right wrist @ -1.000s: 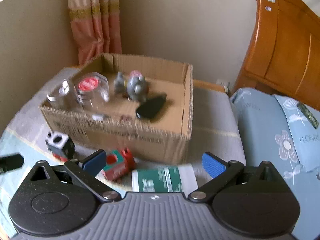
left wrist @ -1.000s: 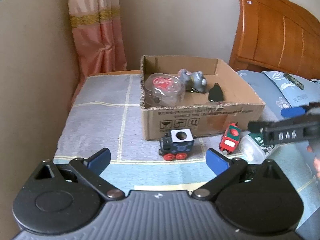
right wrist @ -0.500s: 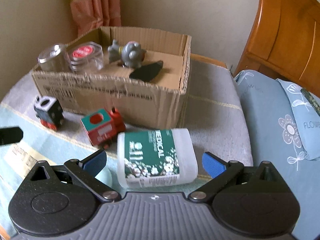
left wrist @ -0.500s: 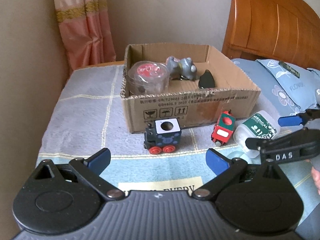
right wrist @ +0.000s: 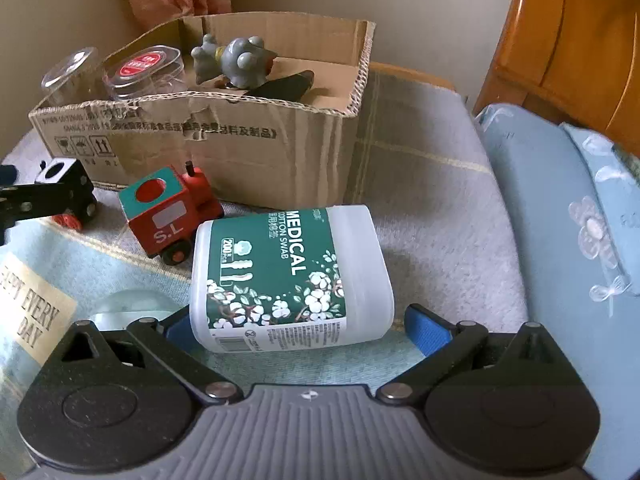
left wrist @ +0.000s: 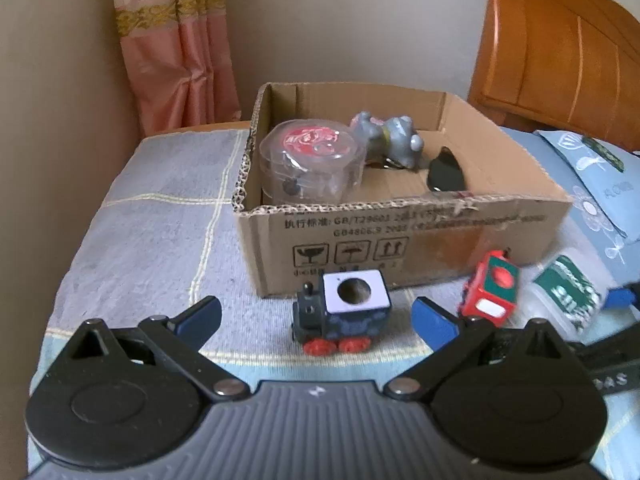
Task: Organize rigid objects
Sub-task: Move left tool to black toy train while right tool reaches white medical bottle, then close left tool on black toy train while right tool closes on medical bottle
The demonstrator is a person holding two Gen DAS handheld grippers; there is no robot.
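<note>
The right gripper (right wrist: 294,326) has closed in: its wide jaws now flank the smooth plastic bottle (right wrist: 290,276); the left gripper (left wrist: 316,318), wide too, faces the blocky train (left wrist: 342,314).

Left wrist view low, facing cardboard box (left wrist: 400,236) front, fairly near, right wrist view closer, angled from box's (right wrist: 240,140) right-front corner, both sharing box.

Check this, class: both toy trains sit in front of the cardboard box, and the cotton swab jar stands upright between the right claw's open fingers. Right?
Not quite. The cotton swab jar lies on its side, as the right wrist view shows; the rest holds.
</note>
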